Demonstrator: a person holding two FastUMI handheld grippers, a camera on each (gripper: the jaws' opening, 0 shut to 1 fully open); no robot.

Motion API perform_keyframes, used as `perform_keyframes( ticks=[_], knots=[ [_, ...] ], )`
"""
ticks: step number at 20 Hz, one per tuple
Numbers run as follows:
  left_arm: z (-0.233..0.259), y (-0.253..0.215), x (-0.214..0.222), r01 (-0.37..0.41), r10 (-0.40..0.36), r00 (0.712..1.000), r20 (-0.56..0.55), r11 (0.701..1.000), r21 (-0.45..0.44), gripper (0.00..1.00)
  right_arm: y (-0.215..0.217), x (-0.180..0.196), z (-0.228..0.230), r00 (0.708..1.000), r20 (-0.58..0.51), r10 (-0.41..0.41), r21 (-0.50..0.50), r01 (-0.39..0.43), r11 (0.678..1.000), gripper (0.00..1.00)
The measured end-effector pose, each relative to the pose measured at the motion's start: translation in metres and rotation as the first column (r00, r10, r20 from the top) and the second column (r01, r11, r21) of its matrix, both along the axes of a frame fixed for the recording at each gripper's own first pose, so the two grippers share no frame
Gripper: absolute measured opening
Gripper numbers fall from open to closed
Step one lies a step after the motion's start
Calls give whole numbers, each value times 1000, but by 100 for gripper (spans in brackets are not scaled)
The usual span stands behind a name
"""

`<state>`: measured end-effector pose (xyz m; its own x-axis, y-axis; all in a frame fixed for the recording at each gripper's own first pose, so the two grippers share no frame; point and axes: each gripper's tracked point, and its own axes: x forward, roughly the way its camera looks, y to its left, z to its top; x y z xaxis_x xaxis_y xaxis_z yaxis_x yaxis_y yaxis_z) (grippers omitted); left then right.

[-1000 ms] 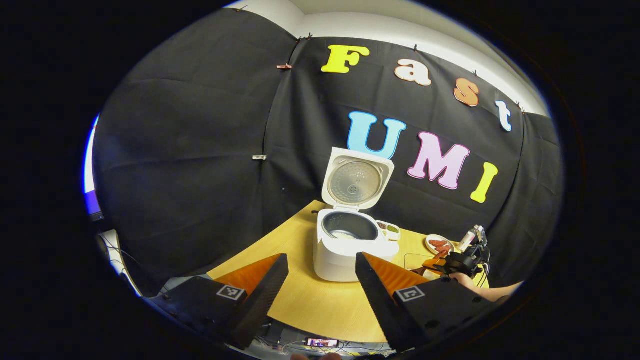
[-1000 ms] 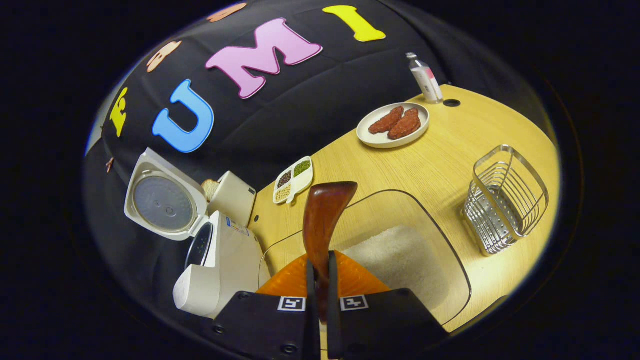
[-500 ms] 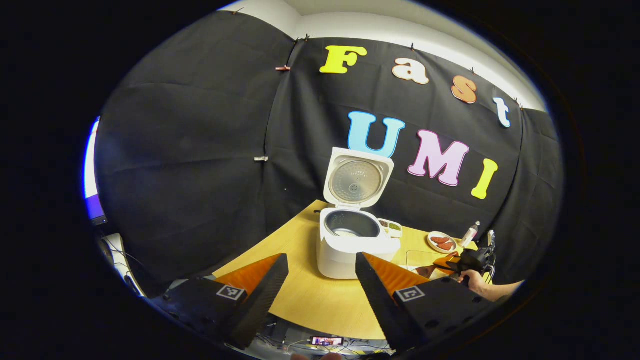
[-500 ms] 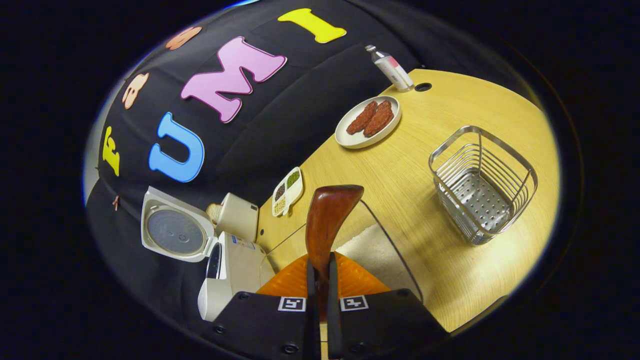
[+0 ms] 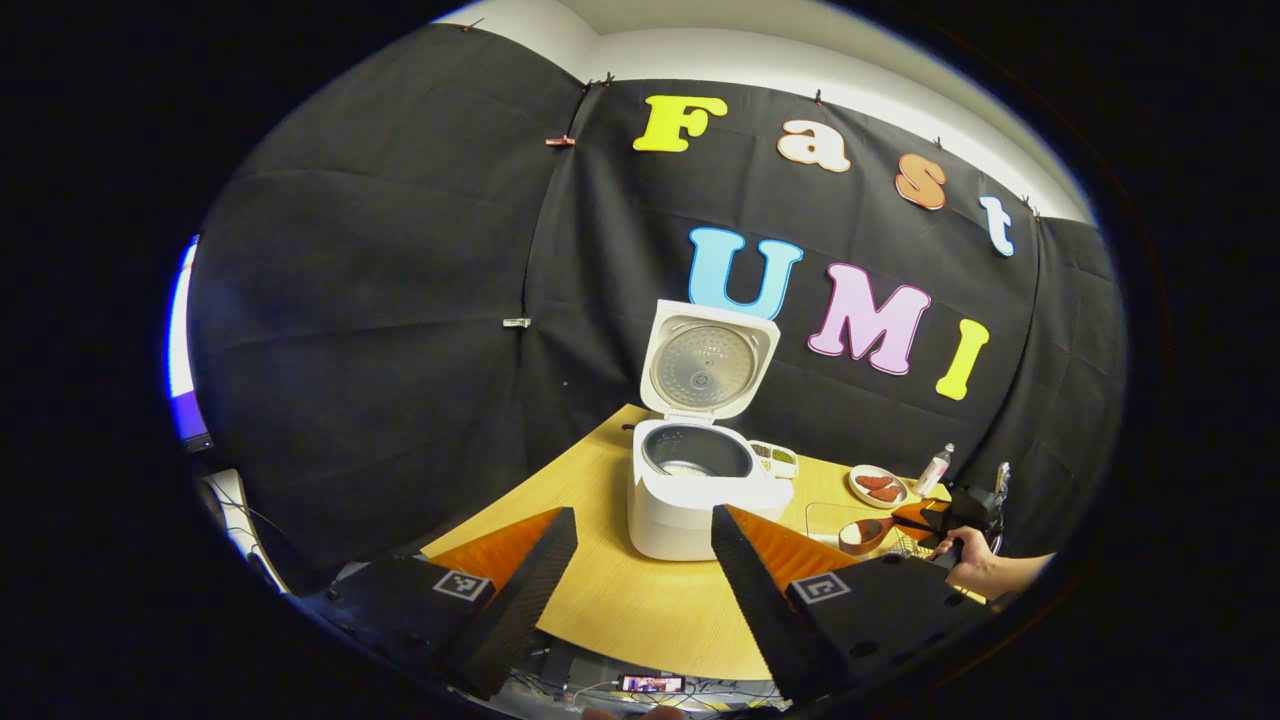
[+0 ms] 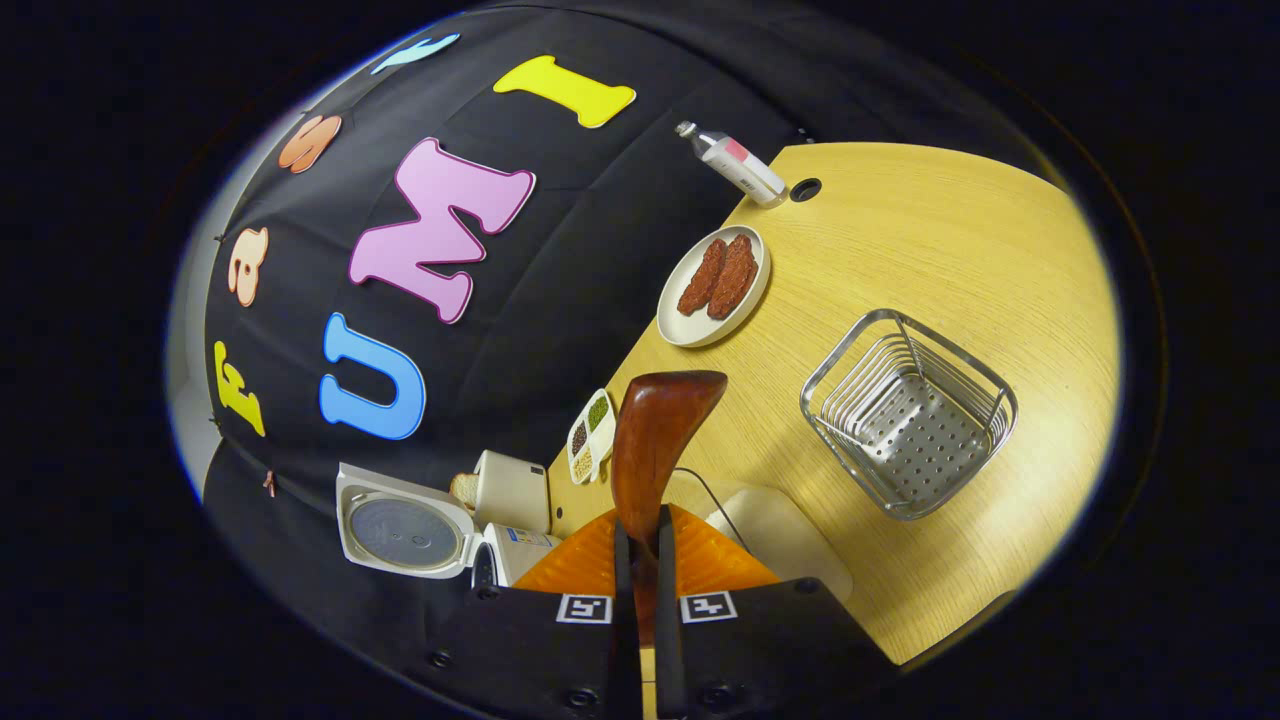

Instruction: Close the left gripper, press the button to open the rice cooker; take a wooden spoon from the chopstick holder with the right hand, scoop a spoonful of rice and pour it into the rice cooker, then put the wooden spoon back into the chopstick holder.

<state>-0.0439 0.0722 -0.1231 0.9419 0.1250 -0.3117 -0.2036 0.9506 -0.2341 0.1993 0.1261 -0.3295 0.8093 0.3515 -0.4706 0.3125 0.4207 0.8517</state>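
Note:
The white rice cooker [image 5: 700, 495] stands on the wooden table with its lid [image 5: 708, 360] swung up and some rice low in its dark pot. My left gripper [image 5: 643, 515] hangs open in front of it, nothing between its fingers. Off to the right, a hand holds my right gripper [image 5: 962, 508]. In the right gripper view the right gripper [image 6: 640, 520] is shut on the handle of the brown wooden spoon [image 6: 655, 435], whose bowl points up and away. The wire chopstick holder [image 6: 905, 415] sits just right of the spoon. The cooker [image 6: 420, 525] lies low on the left.
A clear container of rice [image 6: 785, 530] lies below the spoon. Farther back are a plate of sausages [image 6: 713, 285], a bottle [image 6: 730, 165], a small divided dish of beans [image 6: 590, 435] and a toaster with bread [image 6: 505, 490]. A phone [image 5: 650, 684] lies below the table's front edge.
My right gripper has lifted and turned with the spoon, away from the rice container and toward the wire holder, which now sits closer to the spoon. The left gripper has barely shifted.

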Motion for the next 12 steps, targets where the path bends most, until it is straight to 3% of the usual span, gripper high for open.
perform_keyframes(
  ticks=[12],
  knots=[
    [1, -4, 2, 25, -25, 999, 27, 1000, 7, 94, -4, 9, 87, 993, 108, -48, 75, 40, 996, 10]
  ],
)
